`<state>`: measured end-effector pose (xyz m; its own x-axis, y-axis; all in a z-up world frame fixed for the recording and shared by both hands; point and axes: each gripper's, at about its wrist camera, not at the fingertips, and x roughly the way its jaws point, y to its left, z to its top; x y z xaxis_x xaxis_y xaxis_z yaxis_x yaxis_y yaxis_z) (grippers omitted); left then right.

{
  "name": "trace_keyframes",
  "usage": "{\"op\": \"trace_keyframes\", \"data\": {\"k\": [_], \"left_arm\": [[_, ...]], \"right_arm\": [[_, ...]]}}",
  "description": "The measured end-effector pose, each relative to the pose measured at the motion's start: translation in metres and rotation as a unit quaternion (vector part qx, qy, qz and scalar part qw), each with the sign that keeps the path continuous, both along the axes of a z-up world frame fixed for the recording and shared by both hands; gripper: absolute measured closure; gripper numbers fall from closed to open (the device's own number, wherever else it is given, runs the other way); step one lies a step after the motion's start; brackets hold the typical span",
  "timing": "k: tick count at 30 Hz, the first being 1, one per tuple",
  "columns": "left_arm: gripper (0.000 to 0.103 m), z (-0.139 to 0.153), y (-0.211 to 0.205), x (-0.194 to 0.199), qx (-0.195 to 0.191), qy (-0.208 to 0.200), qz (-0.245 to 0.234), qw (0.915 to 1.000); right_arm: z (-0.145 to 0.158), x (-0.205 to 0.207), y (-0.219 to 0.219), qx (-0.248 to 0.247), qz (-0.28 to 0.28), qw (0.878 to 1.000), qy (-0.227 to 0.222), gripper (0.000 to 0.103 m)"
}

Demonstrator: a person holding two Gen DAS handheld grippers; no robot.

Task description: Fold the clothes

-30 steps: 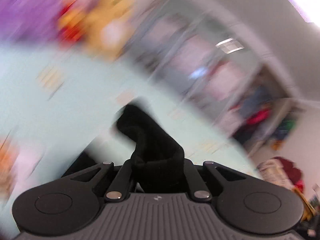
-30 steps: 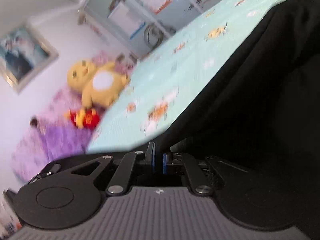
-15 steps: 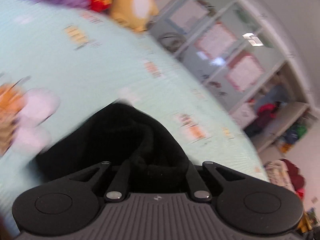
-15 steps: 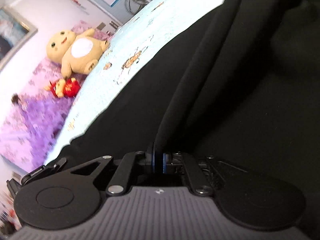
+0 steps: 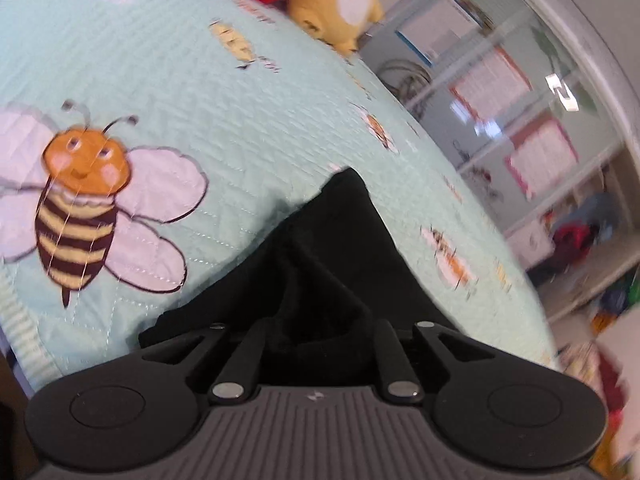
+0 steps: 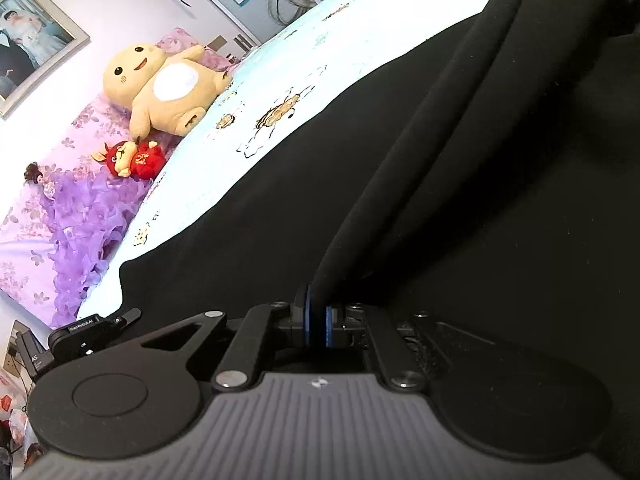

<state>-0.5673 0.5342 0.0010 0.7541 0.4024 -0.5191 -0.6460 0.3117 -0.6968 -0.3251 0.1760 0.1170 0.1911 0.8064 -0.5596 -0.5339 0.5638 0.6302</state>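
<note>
- My right hand-held gripper [image 6: 316, 322] has its blue pads pressed together on a raised ridge of the black garment [image 6: 460, 208], pinching a fold of cloth that runs up and away from the jaws.
- My left hand-held gripper [image 5: 320, 344] has a bunched wad of the same black garment [image 5: 332, 264] filling the space between its fingers; the fingertips are buried in the cloth, so I judge it is gripping but cannot see the pads meet.
- The garment lies on the bed [image 5: 168, 92], spread wide in the right wrist view, with one edge flat on the bee-print cover and a corner peaking up in the left wrist view.
- How far along: I judge a fold is in hand, with cloth held in both grippers. Whether earlier folds lie beneath, I cannot tell; the black cloth hides its own layers.
- Left to do, as I judge it: lay the held parts down flat and square up the edges.
- Around: a yellow plush toy [image 6: 160, 88], a small red plush [image 6: 134, 159] and a purple ruffled cloth [image 6: 88, 216] sit at the head of the bed, well apart from the garment.
- Shelves [image 5: 532, 152] stand beyond the far side of the bed; nothing lies on the cover near the garment.
</note>
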Motion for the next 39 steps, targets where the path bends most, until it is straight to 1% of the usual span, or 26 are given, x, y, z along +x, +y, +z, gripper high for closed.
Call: {"op": "trace_keyframes", "data": {"k": [1, 3, 4, 5, 7, 8, 10, 11, 12, 13, 14, 15, 16, 17, 18, 19, 21, 22, 25, 28, 29, 30, 32, 35, 37, 39], "left_arm": [[0.088, 0.0, 0.001, -0.005, -0.018, -0.016, 0.012, 0.9996], [0.079, 0.001, -0.003, -0.022, -0.057, -0.051, 0.047, 0.996], [0.069, 0.004, -0.005, -0.03, -0.073, -0.065, 0.069, 0.9928], [0.055, 0.01, -0.008, -0.036, -0.078, -0.074, 0.101, 0.989], [0.046, 0.025, -0.015, -0.045, -0.067, -0.085, 0.172, 0.9791], [0.042, 0.037, -0.019, -0.047, -0.047, -0.074, 0.192, 0.9774], [0.039, 0.062, -0.028, -0.049, -0.005, -0.052, 0.222, 0.9737], [0.036, 0.076, -0.034, -0.043, 0.027, -0.041, 0.207, 0.9772], [0.035, 0.09, -0.043, -0.033, 0.062, -0.031, 0.18, 0.9813], [0.031, 0.103, -0.054, -0.019, 0.097, -0.018, 0.146, 0.9843], [0.027, 0.114, -0.066, -0.005, 0.129, -0.003, 0.112, 0.9853], [0.026, 0.122, -0.08, 0.013, 0.157, 0.014, 0.075, 0.9847], [0.025, 0.128, -0.096, 0.032, 0.181, 0.032, 0.036, 0.9824], [0.024, 0.133, -0.112, 0.05, 0.202, 0.047, -0.002, 0.9782], [0.024, 0.134, -0.128, 0.068, 0.215, 0.055, -0.04, 0.9741], [0.024, 0.134, -0.143, 0.089, 0.224, 0.058, -0.083, 0.9694], [0.024, 0.129, -0.171, 0.132, 0.232, 0.056, -0.167, 0.9566], [0.024, 0.124, -0.183, 0.157, 0.235, 0.053, -0.208, 0.948], [0.024, 0.112, -0.211, 0.238, 0.235, 0.048, -0.312, 0.9193], [0.023, 0.094, -0.231, 0.315, 0.217, 0.044, -0.391, 0.8934], [0.023, 0.087, -0.237, 0.338, 0.211, 0.045, -0.412, 0.8852], [0.023, 0.077, -0.239, 0.359, 0.211, 0.052, -0.421, 0.8806], [0.023, 0.068, -0.243, 0.398, 0.221, 0.066, -0.425, 0.8751], [0.023, 0.063, -0.247, 0.435, 0.227, 0.065, -0.436, 0.8686], [0.023, 0.067, -0.256, 0.447, 0.231, 0.056, -0.444, 0.8643], [0.023, 0.072, -0.265, 0.456, 0.244, 0.047, -0.448, 0.8588]], "right_arm": [[0.0, 0.0, 0.003, 0.0, 0.001, 1.0, -0.002, 0.097], [0.001, 0.001, 0.009, 0.001, 0.003, 1.0, -0.005, 0.097], [0.001, 0.002, 0.012, 0.001, 0.003, 1.0, -0.006, 0.097], [0.001, 0.002, 0.015, 0.002, 0.004, 1.0, -0.008, 0.097], [0.001, 0.002, 0.019, 0.005, 0.003, 1.0, -0.009, 0.097], [0.0, 0.002, 0.022, 0.006, 0.001, 1.0, -0.009, 0.097], [0.0, 0.002, 0.024, 0.007, 0.002, 1.0, -0.011, 0.097], [0.001, 0.003, 0.027, 0.009, 0.005, 1.0, -0.011, 0.095], [0.002, 0.004, 0.026, 0.014, 0.009, 1.0, -0.008, 0.092], [0.002, 0.005, 0.025, 0.022, 0.012, 1.0, -0.005, 0.089], [0.003, 0.006, 0.023, 0.03, 0.016, 0.999, 0.0, 0.082], [0.003, 0.008, 0.018, 0.041, 0.018, 0.999, 0.008, 0.074], [0.004, 0.009, 0.012, 0.051, 0.018, 0.998, 0.015, 0.07], [0.006, 0.01, 0.005, 0.062, 0.019, 0.998, 0.021, 0.065], [0.008, 0.011, -0.003, 0.069, 0.016, 0.997, 0.022, 0.062], [0.011, 0.012, -0.011, 0.074, 0.011, 0.997, 0.018, 0.061], [0.017, 0.013, -0.029, 0.085, 0.001, 0.996, 0.009, 0.061], [0.018, 0.017, -0.041, 0.091, -0.013, 0.996, 0.005, 0.061], [0.02, 0.034, -0.087, 0.111, -0.078, 0.991, -0.005, 0.061], [0.02, 0.05, -0.131, 0.131, -0.142, 0.981, -0.015, 0.059], [0.017, 0.055, -0.143, 0.136, -0.159, 0.978, -0.019, 0.057], [0.014, 0.058, -0.153, 0.142, -0.17, 0.975, -0.023, 0.054], [0.003, 0.064, -0.168, 0.158, -0.175, 0.972, -0.024, 0.054], [-0.018, 0.073, -0.18, 0.193, -0.16, 0.968, -0.013, 0.054], [-0.022, 0.076, -0.181, 0.201, -0.133, 0.97, -0.029, 0.054], [-0.023, 0.08, -0.18, 0.204, -0.114, 0.972, -0.035, 0.054]]}}
